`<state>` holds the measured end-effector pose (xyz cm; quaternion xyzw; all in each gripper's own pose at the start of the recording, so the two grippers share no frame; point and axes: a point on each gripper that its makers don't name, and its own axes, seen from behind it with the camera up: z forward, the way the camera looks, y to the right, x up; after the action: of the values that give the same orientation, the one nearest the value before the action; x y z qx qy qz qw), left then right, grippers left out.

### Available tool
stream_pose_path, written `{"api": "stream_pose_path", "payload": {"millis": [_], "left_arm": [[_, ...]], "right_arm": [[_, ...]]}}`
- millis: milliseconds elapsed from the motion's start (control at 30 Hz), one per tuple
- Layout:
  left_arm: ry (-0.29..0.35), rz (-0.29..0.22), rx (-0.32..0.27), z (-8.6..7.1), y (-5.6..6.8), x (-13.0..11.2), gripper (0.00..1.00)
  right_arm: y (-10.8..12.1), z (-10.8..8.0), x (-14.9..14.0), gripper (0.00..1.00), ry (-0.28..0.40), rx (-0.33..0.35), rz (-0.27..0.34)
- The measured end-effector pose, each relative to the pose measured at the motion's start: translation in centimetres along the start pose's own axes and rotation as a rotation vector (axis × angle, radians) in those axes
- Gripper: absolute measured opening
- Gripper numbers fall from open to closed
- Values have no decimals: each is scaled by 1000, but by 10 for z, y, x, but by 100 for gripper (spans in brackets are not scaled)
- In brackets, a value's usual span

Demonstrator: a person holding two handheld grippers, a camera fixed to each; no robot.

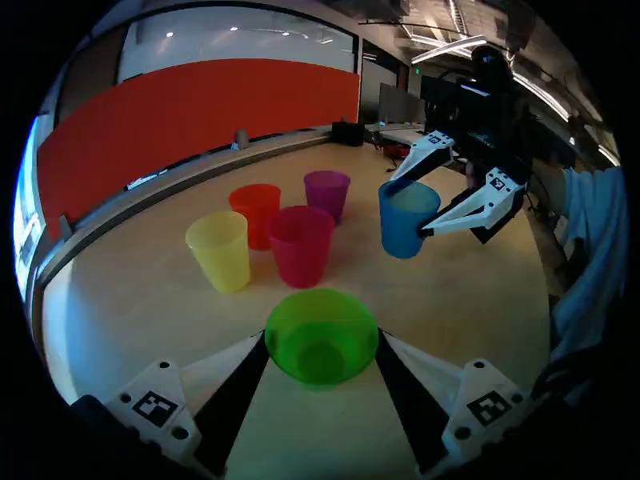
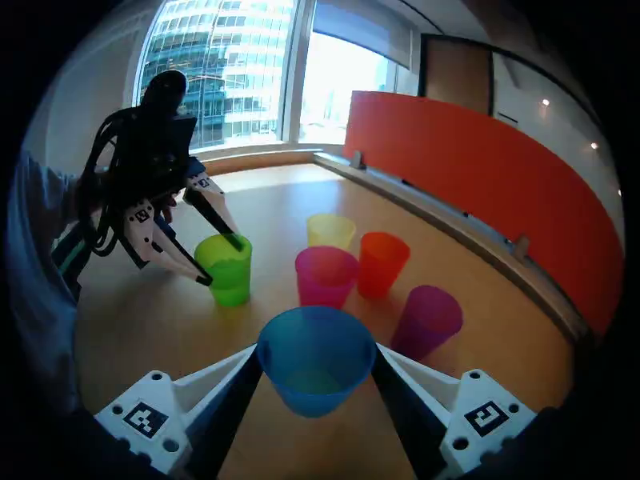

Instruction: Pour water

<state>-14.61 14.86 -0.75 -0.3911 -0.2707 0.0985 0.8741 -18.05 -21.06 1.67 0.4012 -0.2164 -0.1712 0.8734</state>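
At the bottom centre of the left gripper view, a green cup (image 1: 322, 336) is pinched between the fingers of the left gripper (image 1: 322, 346). At the bottom centre of the right gripper view, a blue cup (image 2: 316, 360) is pinched likewise by the right gripper (image 2: 316, 352). A yellow cup (image 1: 220, 250), a red cup (image 1: 256, 210), a pink cup (image 1: 302, 244) and a purple cup (image 1: 326, 192) are clustered mid-frame on the desk (image 1: 464, 304).

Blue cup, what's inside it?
Looking down into the blue cup, held by the right tongs, I see only a pale greenish patch at its bottom. Whether that is water cannot be told. Nothing covers the opening.
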Motion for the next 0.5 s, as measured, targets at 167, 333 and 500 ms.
{"api": "stream_pose_path", "payload": {"millis": [167, 333, 500], "left_arm": [[-10, -7, -1, -4, 0, -2, 91], [-20, -26, -3, -7, -1, -7, 92], [-25, -18, 10, -12, -2, -11, 92]], "right_arm": [[-2, 4, -6, 94, -9, 1, 4], [-3, 8, -14, 94, -20, 1, 6], [-4, 12, -19, 94, -27, -1, 1]]}}
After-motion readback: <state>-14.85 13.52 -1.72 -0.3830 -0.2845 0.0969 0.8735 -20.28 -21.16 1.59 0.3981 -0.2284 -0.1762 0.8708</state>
